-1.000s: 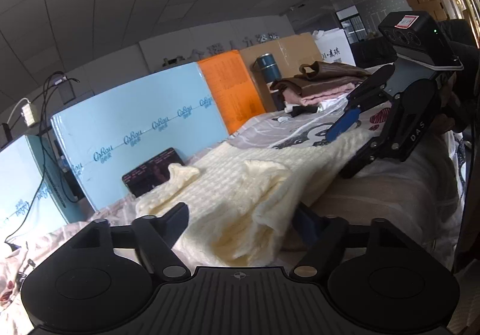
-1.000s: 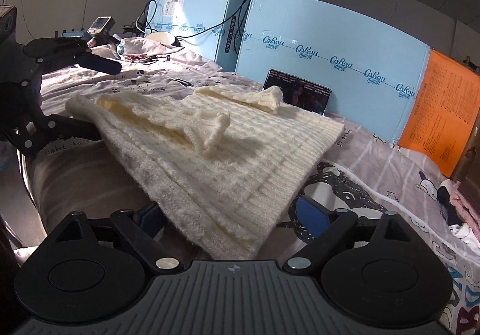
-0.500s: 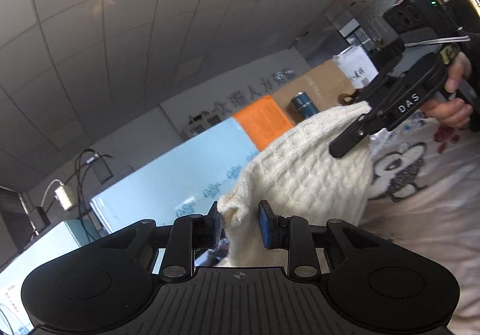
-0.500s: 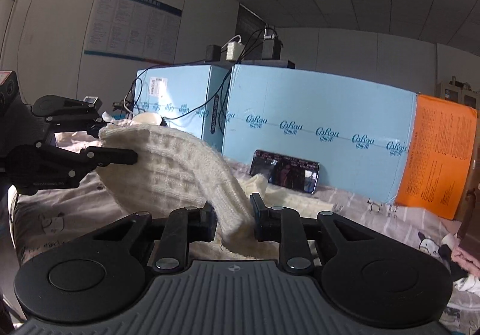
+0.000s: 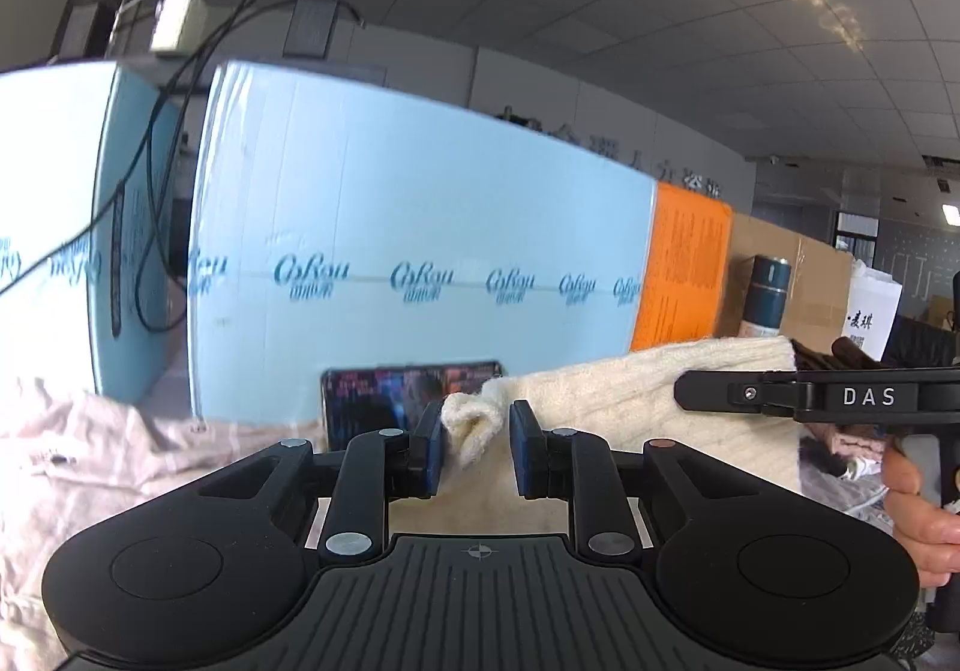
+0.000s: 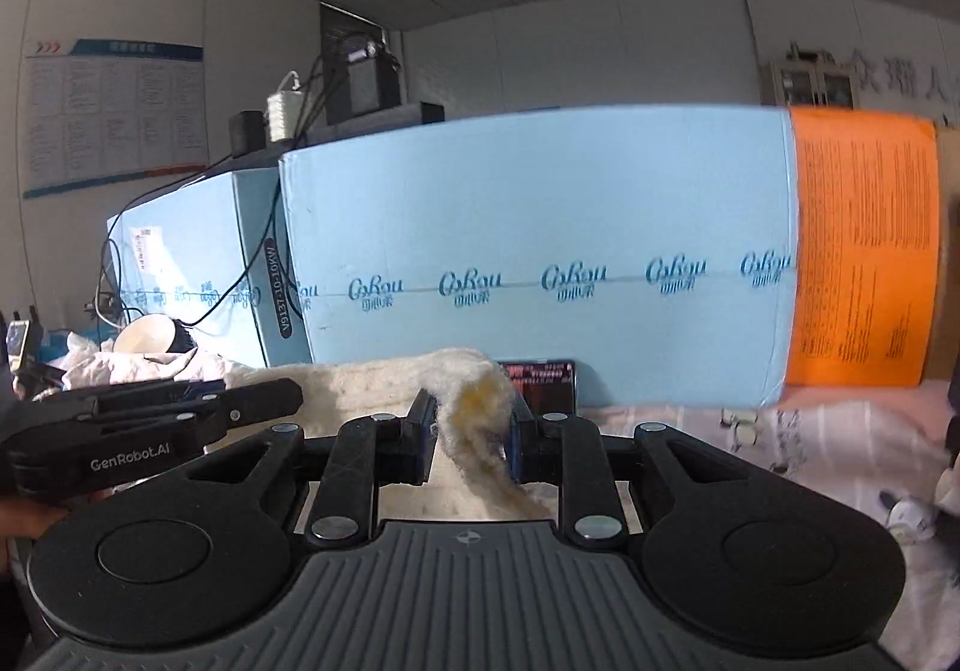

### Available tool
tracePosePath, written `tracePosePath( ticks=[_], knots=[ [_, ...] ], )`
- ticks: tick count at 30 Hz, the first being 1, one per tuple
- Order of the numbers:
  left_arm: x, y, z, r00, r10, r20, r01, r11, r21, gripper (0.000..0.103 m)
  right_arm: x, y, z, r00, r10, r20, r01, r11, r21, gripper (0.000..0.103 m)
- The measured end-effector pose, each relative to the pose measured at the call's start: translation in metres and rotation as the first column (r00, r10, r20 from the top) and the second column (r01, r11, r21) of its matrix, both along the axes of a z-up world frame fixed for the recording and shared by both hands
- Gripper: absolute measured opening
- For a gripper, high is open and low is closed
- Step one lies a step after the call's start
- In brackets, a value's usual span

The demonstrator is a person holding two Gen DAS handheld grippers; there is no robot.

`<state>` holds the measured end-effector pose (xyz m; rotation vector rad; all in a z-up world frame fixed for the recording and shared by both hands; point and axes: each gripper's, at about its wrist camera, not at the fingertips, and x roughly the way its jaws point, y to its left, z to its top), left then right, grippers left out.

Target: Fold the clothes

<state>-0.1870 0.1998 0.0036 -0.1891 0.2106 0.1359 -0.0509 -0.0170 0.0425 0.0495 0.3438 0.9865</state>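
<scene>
While our left gripper [image 5: 474, 446] and right gripper [image 6: 468, 440] each pinch an edge of the cream sweater [image 5: 630, 401], we hold it stretched above the bed [image 6: 810, 431], before the blue boards [image 6: 540, 251].

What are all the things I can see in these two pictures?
sweater: one, cream knit, stretched between both grippers
foam boards: two, light blue, standing behind the bed
orange panel: one, right of the boards
phone: one, dark, propped against a board
flask: one, dark teal, by the cardboard
bedsheet: one, pale printed, underneath
left gripper: black, blue pads around a sweater corner
right gripper: black, around the other corner
hand: one, holding the right gripper
</scene>
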Motion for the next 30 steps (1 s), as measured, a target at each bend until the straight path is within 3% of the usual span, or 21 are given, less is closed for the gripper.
tracePosePath(
  ticks=[6, 7, 9, 11, 14, 16, 17, 18, 20, 21, 22, 28, 30],
  knots=[
    [0.002, 0.02, -0.012, 1.0, -0.002, -0.008, 0.0, 0.985, -0.17, 0.027, 0.034, 0.005, -0.04, 0.992, -0.032, -0.126, 0.025, 0.998, -0.058, 0.021],
    [0.001, 0.025, -0.011, 1.0, 0.005, -0.003, -0.006, 0.98, -0.199, 0.031, 0.037, 0.003, -0.043, 0.989, -0.031, -0.144, 0.024, 0.998, -0.055, 0.022],
    [-0.005, 0.032, -0.009, 1.0, 0.02, 0.011, -0.016, 0.964, -0.264, 0.057, 0.041, 0.0, -0.047, 0.985, -0.032, -0.171, 0.024, 0.999, -0.049, 0.027],
    [-0.01, 0.042, -0.005, 0.998, 0.065, -0.011, -0.065, 0.941, -0.333, 0.07, 0.043, -0.002, -0.049, 0.982, -0.038, -0.183, 0.03, 0.998, -0.047, 0.029],
    [-0.015, 0.055, -0.009, 0.986, 0.122, -0.116, -0.16, 0.887, -0.434, 0.07, 0.044, -0.001, -0.052, 0.98, -0.045, -0.192, 0.035, 0.998, -0.056, 0.031],
    [-0.017, 0.064, -0.015, 0.982, 0.086, -0.17, -0.164, 0.835, -0.524, 0.07, 0.044, -0.001, -0.053, 0.979, -0.052, -0.196, 0.04, 0.997, -0.065, 0.035],
    [-0.016, 0.064, -0.016, 0.984, 0.056, -0.17, -0.14, 0.829, -0.541, 0.07, 0.045, -0.001, -0.053, 0.978, -0.055, -0.2, 0.041, 0.997, -0.069, 0.036],
    [-0.016, 0.062, -0.016, 0.985, 0.03, -0.167, -0.118, 0.829, -0.546, 0.07, 0.046, -0.001, -0.054, 0.977, -0.057, -0.205, 0.042, 0.996, -0.073, 0.041],
    [-0.014, 0.055, -0.013, 0.987, 0.008, -0.163, -0.091, 0.853, -0.514, 0.07, 0.047, -0.003, -0.054, 0.974, -0.065, -0.218, 0.049, 0.996, -0.079, 0.06],
    [-0.013, 0.052, -0.013, 0.988, 0.001, -0.156, -0.079, 0.863, -0.498, 0.07, 0.046, -0.005, -0.053, 0.972, -0.075, -0.221, 0.059, 0.995, -0.079, 0.077],
    [-0.013, 0.049, -0.013, 0.989, -0.006, -0.147, -0.067, 0.872, -0.485, 0.07, 0.045, -0.008, -0.051, 0.972, -0.085, -0.219, 0.07, 0.995, -0.075, 0.082],
    [-0.007, 0.041, -0.013, 0.989, -0.004, -0.146, -0.055, 0.915, -0.4, 0.065, 0.042, -0.019, -0.044, 0.975, -0.124, -0.185, 0.111, 0.99, -0.082, 0.086],
    [-0.003, 0.039, -0.015, 0.985, 0.014, -0.17, -0.074, 0.932, -0.354, 0.041, 0.043, -0.019, -0.045, 0.974, -0.134, -0.182, 0.118, 0.988, -0.096, 0.086]
  ],
)
